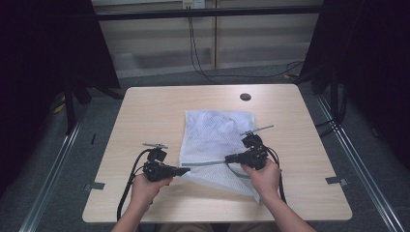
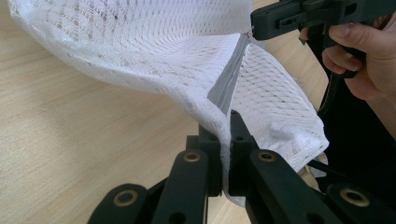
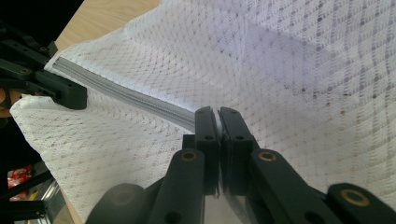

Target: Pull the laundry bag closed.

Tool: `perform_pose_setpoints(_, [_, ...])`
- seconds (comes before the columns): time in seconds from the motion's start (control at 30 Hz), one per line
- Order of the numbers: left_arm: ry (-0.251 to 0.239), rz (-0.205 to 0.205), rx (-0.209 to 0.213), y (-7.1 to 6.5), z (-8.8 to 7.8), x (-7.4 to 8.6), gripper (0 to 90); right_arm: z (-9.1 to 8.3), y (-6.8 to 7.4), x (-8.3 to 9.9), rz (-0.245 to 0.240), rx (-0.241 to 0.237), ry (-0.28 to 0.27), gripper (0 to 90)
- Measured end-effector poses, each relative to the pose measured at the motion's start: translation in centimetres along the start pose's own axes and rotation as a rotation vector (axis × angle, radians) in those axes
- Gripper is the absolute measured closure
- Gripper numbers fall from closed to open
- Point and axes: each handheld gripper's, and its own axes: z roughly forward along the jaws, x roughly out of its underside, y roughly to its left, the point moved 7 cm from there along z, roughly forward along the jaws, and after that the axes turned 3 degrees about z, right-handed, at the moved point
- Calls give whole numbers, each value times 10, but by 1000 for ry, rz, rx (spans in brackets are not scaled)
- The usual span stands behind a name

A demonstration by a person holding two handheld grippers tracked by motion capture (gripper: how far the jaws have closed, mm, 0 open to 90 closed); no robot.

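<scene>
The white mesh bag is lying on the bench, its grey zipper stretching between the grippers. The left gripper is clamping one end; the right gripper is probably pinching the slider.

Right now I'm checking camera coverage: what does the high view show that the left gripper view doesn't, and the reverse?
High view alone: the whole table, the dark round hole near its far edge, the floor cables, both forearms. Left gripper view alone: the left gripper with jaws shut on the mesh at the grey zipper, close up. Both share the white mesh bag, the zipper, and the right gripper pinching the zipper's other end.
</scene>
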Motion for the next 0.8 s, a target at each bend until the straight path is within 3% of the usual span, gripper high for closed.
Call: perform_pose_setpoints(0.8, [1, -8, 5, 0, -1, 0, 885, -3, -7, 1, 7, 20, 4, 869])
